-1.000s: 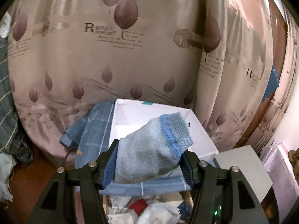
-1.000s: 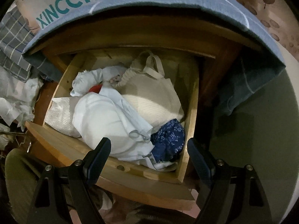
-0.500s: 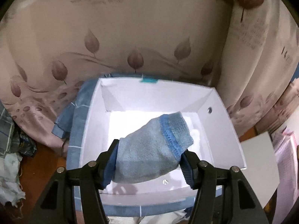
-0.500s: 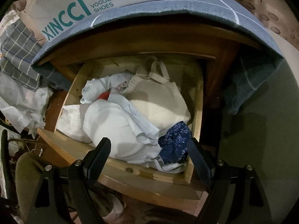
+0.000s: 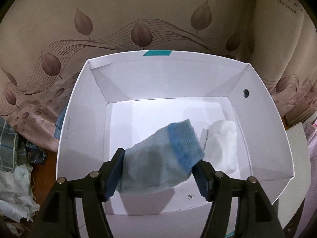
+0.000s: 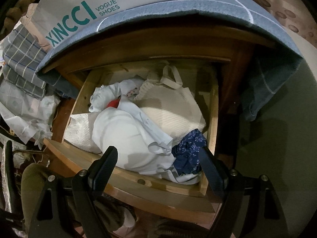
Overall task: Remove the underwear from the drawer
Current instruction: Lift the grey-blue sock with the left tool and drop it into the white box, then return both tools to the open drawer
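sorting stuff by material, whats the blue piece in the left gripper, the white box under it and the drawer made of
Blue underwear: soft knit fabric, seemingly cotton; darker band has a waffle-like weave. White box: smooth matte cardboard, with folded corner flaps. Drawer: light wood, grain visible, apparently unpainted.

Beige satin curtain with brown leaf print (image 5: 138, 15) behind open white cardboard shoe box (image 5: 83, 107). Box sits on blue checked cloth (image 6: 198, 13) draped over wooden cabinet (image 6: 158, 45). Grey plaid fabric (image 6: 23, 59) and crumpled white sheeting, possibly plastic (image 6: 25, 115), piled beside cabinet.
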### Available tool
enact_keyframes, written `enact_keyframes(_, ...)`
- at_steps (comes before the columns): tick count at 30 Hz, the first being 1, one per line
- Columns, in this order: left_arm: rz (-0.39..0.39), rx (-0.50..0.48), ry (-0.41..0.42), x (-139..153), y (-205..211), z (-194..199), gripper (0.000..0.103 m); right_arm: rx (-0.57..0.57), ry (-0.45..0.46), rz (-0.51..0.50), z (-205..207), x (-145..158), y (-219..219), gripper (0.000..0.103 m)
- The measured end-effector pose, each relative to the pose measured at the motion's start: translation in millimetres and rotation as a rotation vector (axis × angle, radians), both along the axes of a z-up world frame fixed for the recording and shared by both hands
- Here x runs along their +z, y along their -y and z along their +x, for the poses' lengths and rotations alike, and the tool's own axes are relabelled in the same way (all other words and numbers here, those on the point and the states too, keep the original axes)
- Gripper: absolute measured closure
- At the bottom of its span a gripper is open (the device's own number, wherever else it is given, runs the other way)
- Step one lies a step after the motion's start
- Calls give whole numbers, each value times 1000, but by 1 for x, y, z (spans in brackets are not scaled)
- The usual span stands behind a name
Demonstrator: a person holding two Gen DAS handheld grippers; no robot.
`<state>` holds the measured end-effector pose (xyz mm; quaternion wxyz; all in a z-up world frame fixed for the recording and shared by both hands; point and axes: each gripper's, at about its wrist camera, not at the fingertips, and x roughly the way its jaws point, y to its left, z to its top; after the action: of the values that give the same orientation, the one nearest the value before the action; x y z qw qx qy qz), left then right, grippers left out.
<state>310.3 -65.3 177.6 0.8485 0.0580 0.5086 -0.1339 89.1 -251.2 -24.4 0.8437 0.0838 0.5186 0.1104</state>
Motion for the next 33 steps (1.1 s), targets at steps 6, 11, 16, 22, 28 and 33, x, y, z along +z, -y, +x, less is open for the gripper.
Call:
enact_keyframes(6,-25,-12,31,7,-5,-3,31,0,-4,-9,1,0,-1,22)
enact_keyframes(11,-57,-10,94,28,-12,-20,31,-13,-9,-11,2,-1,1,22)
enact_keyframes(16,-69,-23,198,55,-32,-60,31,-15,-7,-20,2,-1,0,22)
enact_keyframes(22,-67,-23,268,67,-69,-117,31,-16,-23,-36,4,-3,-1,22)
enact_keyframes(28,-89,24,228,32,-122,-168,31,-30,-61,-23,7,-9,2,22)
enact_keyframes(33,-96,102,108,-27,-156,-186,31,-20,-100,-10,11,-11,2,22)
